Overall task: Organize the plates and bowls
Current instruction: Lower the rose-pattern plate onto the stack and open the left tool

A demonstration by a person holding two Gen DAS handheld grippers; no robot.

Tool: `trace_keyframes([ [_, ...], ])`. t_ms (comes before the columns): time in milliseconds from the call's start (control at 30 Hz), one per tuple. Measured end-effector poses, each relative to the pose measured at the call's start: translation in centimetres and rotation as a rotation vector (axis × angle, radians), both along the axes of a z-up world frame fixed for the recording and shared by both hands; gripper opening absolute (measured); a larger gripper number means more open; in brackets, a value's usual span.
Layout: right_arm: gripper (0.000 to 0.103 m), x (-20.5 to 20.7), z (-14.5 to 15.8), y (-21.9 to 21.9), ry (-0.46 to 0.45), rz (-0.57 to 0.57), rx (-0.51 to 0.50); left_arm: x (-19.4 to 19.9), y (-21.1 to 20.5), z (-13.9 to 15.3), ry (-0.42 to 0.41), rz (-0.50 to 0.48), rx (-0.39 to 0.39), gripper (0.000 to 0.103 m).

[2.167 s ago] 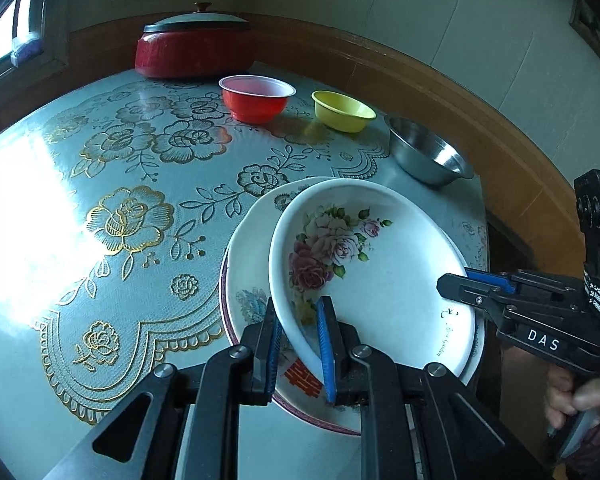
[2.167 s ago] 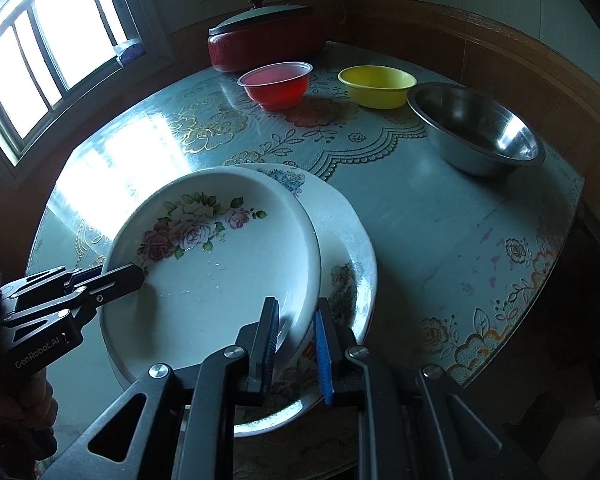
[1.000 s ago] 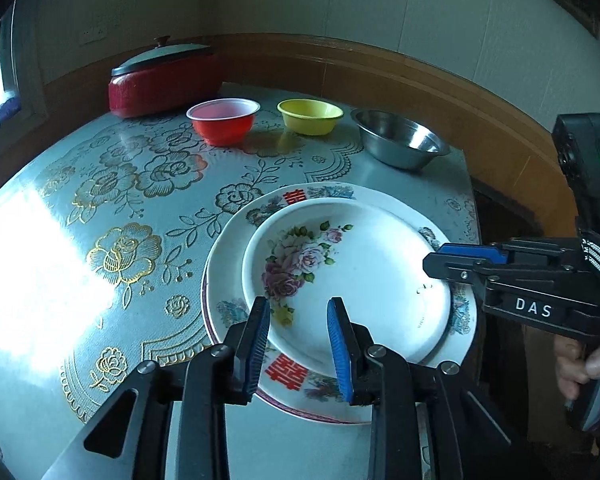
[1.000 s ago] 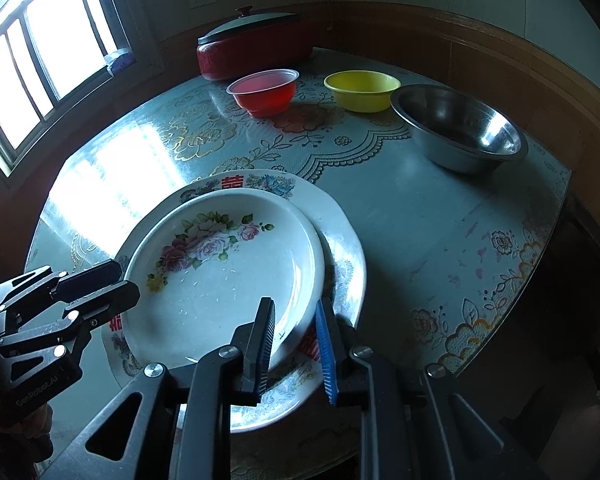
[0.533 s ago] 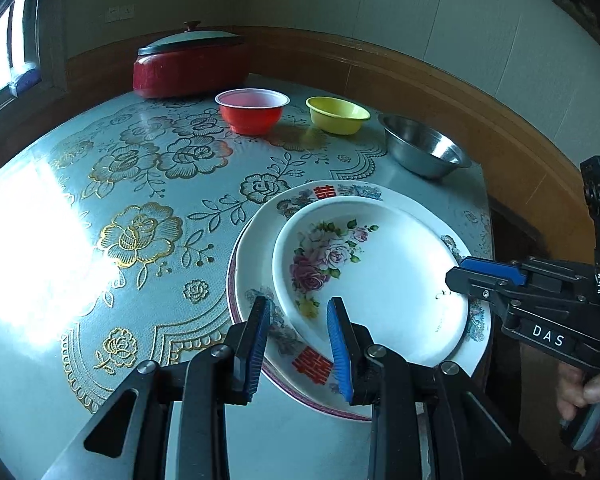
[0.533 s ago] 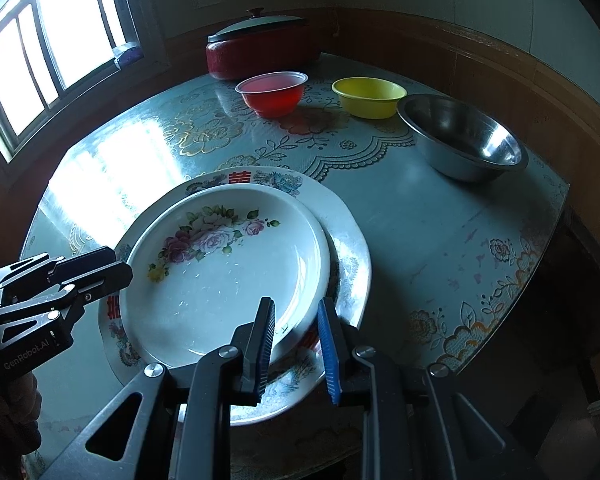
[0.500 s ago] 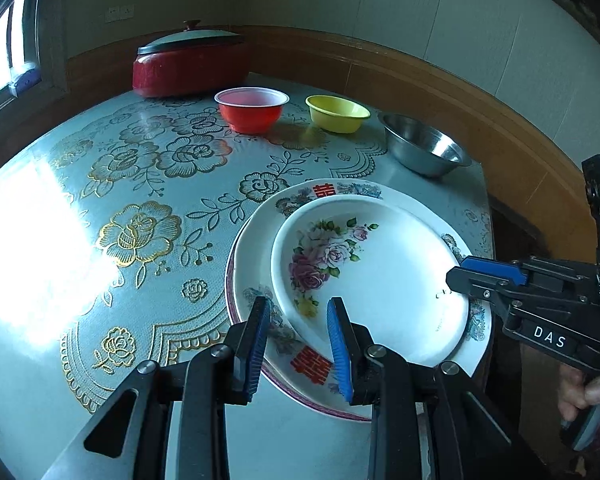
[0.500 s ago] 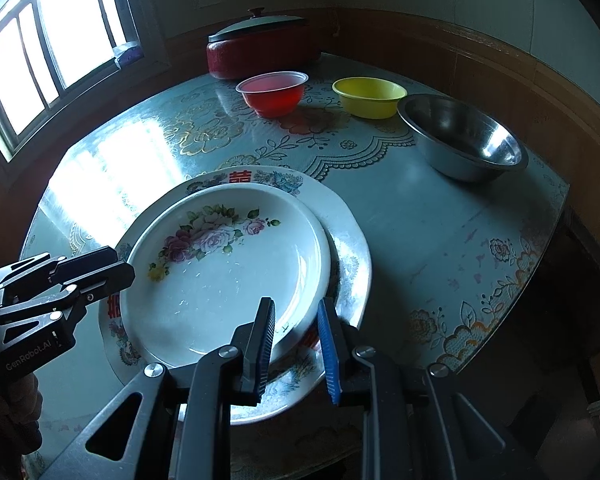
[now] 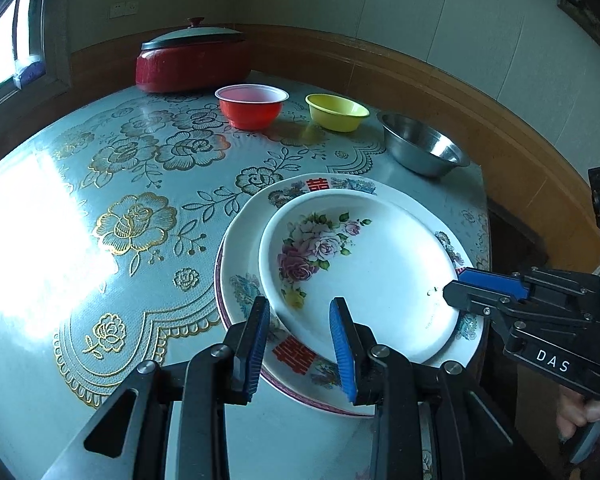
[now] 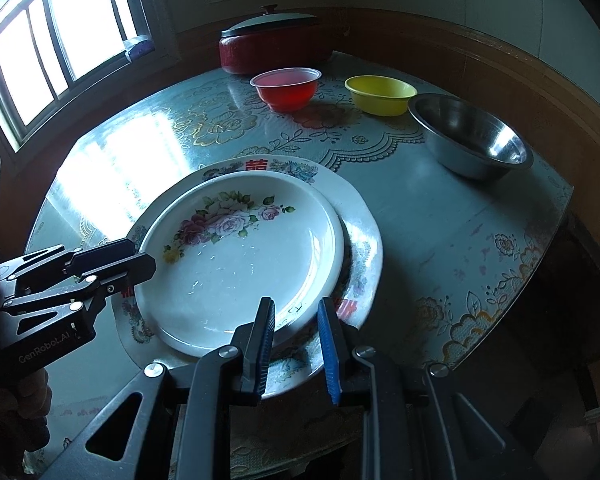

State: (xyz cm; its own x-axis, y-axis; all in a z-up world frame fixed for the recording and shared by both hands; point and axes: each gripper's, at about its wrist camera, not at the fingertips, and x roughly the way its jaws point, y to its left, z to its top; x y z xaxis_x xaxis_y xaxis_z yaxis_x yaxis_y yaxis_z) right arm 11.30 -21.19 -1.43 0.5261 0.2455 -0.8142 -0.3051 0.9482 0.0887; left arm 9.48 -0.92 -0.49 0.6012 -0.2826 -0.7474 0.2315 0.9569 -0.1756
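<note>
Two plates sitting stacked on the bench, both grippers hovering at the near rim.

Left gripper (image 9: 300, 344) is holding its fingers apart, gripping nothing, straddling the near edge of the rose plate (image 9: 364, 264), which is lying inside the larger plate (image 9: 240, 248). Right gripper (image 10: 296, 344) is likewise standing parted and empty over that rim. Farther back, red bowl (image 9: 252, 106), yellow bowl (image 9: 337, 112) and steel bowl (image 9: 424, 148) are sitting in a row, apart.
</note>
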Motion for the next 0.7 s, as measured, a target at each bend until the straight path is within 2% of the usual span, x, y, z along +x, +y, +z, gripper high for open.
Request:
trace_keyframes([
  [433,0.023,-1.1,0.1,-0.2,0.009,-0.066,0.087,-2.5,0.8,0.5,0.001,0.042,-0.012,0.032],
  [700,0.028,-1.5,0.5,0.8,0.0,-0.096,0.135,-4.2,2.3,0.0,0.014,0.058,-0.024,0.037],
])
